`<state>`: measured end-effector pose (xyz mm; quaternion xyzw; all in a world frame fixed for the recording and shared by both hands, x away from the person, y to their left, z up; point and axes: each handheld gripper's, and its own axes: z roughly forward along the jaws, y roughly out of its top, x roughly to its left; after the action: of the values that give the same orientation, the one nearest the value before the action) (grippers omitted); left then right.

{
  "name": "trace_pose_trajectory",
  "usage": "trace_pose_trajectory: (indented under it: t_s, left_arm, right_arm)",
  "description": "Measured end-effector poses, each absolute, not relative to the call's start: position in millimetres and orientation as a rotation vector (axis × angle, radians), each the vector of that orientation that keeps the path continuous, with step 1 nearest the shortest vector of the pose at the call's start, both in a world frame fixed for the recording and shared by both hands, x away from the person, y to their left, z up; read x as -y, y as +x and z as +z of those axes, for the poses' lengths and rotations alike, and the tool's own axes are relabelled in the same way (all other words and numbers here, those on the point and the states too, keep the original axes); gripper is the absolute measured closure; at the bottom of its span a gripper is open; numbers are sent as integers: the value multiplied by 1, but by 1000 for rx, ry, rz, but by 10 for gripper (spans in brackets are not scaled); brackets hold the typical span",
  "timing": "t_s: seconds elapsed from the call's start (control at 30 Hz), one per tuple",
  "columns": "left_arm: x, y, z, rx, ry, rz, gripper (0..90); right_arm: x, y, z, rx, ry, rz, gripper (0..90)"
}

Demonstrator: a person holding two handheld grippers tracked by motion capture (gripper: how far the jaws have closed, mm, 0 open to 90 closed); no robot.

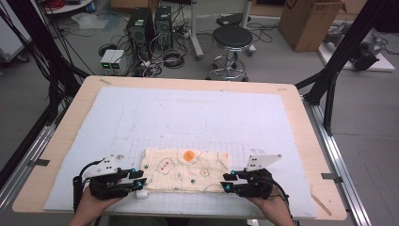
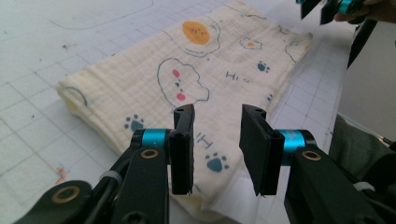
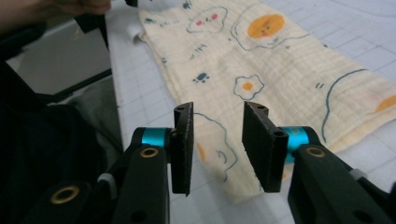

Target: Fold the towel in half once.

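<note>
both hand-held grippers gape over folded cloth on gridded mat.

The cloth is soft crinkled cotton gauze, matt cream with printed eggs and paws. It lies on a matt white gridded mat over a pale wood table — at 12 o'clock, a stool with shiny chrome legs.
</note>
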<state>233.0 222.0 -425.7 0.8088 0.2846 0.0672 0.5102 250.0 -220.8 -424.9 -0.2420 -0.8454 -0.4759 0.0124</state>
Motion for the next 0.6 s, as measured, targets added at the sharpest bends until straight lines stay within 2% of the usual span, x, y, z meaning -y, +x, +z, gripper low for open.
trace_pose_trajectory:
  t_s: [0.03, 0.17, 0.4, 0.6]
  left_arm:
    - [-221, 234, -426, -684, 1951, 162, 661]
    - [-218, 234, -432, -693, 2013, 172, 789]
    - [-215, 231, -443, -681, 2125, 176, 791]
    - [-218, 233, -438, -701, 2071, 169, 755]
  right_arm:
    - [216, 253, -429, 2640, -758, -1449, 685]
    - [207, 257, -439, 2678, -734, -1367, 744]
    - [210, 255, -448, 2688, -743, -1336, 803]
    - [212, 254, -444, 2678, -749, -1361, 790]
